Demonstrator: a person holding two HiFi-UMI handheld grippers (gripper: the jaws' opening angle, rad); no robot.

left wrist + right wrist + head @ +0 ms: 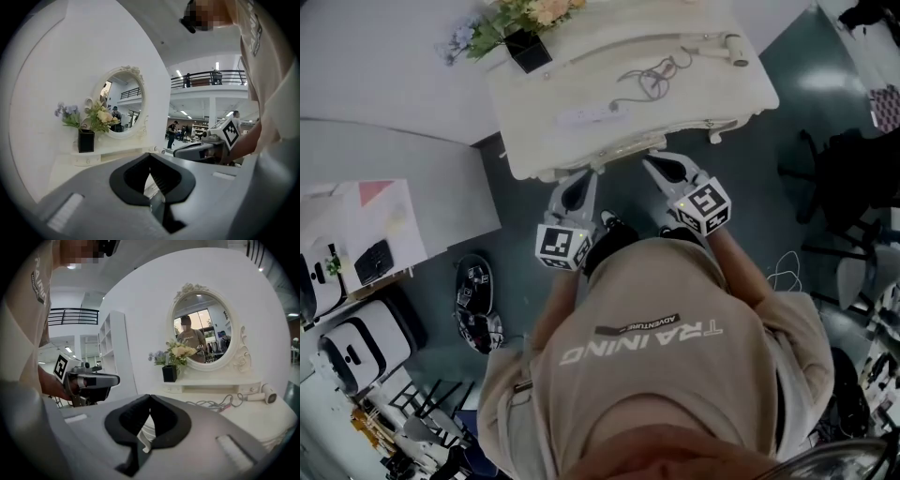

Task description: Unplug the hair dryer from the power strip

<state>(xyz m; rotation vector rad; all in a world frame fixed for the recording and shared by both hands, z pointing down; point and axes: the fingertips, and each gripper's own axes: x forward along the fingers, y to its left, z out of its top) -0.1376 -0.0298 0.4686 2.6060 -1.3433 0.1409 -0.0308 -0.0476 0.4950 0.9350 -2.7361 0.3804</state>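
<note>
A white hair dryer (724, 44) lies at the far right of the white vanity table (534, 150), also seen in the right gripper view as the hair dryer (263, 393). Its grey cord (652, 79) loops across the top to a white power strip (592, 116) near the middle. My left gripper (584, 176) and right gripper (651, 161) hover side by side just short of the table's front edge, both shut with nothing between the jaws. In their own views the left gripper (150, 155) and right gripper (149, 396) show pads meeting at the tips.
A black vase of flowers (528, 49) stands at the table's back left, below an oval mirror (206, 331). A curved white wall (384, 178) lies left of the table. Black shoes (476, 305) and white machines (356, 342) sit on the floor at left, dark chairs (848, 178) at right.
</note>
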